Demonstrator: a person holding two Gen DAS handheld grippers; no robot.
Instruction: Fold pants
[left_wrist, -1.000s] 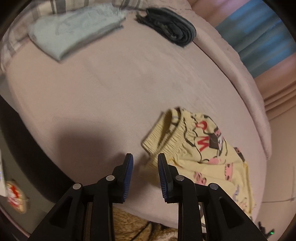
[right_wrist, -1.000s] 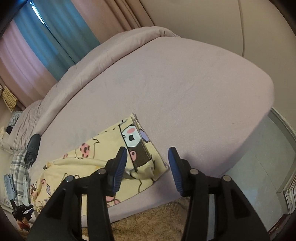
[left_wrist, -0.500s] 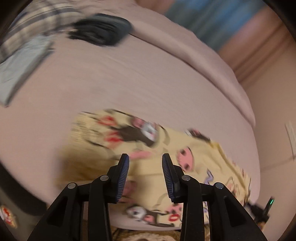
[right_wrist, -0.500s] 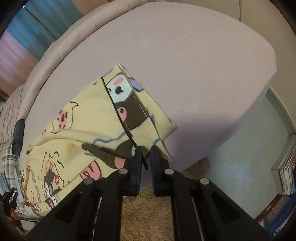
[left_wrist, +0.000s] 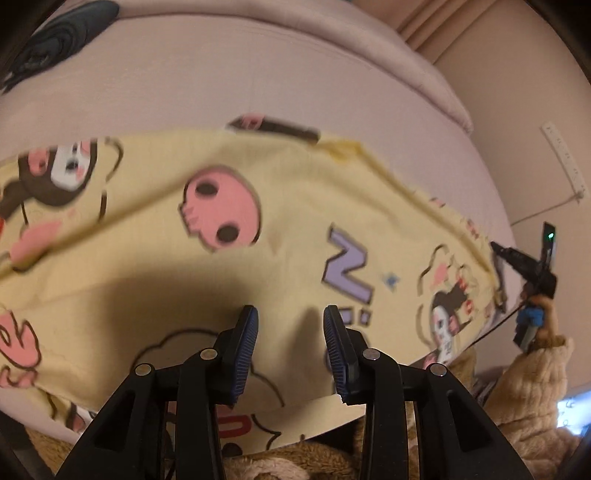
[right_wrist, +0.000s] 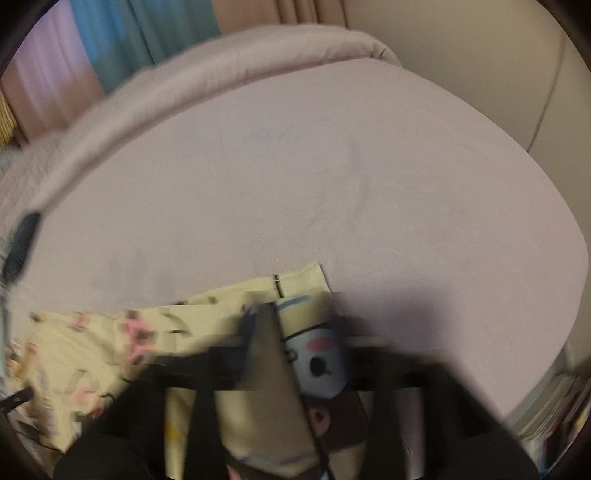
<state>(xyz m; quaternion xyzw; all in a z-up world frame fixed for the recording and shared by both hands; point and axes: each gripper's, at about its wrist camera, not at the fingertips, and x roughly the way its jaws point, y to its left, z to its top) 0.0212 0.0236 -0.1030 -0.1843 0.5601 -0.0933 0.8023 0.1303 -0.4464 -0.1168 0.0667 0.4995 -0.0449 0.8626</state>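
Observation:
The yellow cartoon-print pants (left_wrist: 295, 206) lie spread across the pale pink bed (left_wrist: 258, 74). My left gripper (left_wrist: 291, 332) is open just above the middle of the pants, near the bed's front edge, touching nothing. In the right wrist view the picture is blurred by motion. The pants' leg end (right_wrist: 280, 350) bunches up between and over the fingers of my right gripper (right_wrist: 295, 343). The blur hides how the jaws stand. My right gripper also shows at the right in the left wrist view (left_wrist: 524, 266), at the pants' far end.
A dark folded garment (left_wrist: 55, 40) lies at the back left of the bed, also seen small in the right wrist view (right_wrist: 22, 240). A rolled duvet (right_wrist: 184, 92) runs along the far side. Curtains (right_wrist: 147, 33) hang behind. A fluffy tan rug (left_wrist: 517, 406) lies below the bed edge.
My left gripper has swung from the waistband to low over the middle of the pants. My right gripper closed at the leg end half a second ago, and that end now sits lifted and bunched.

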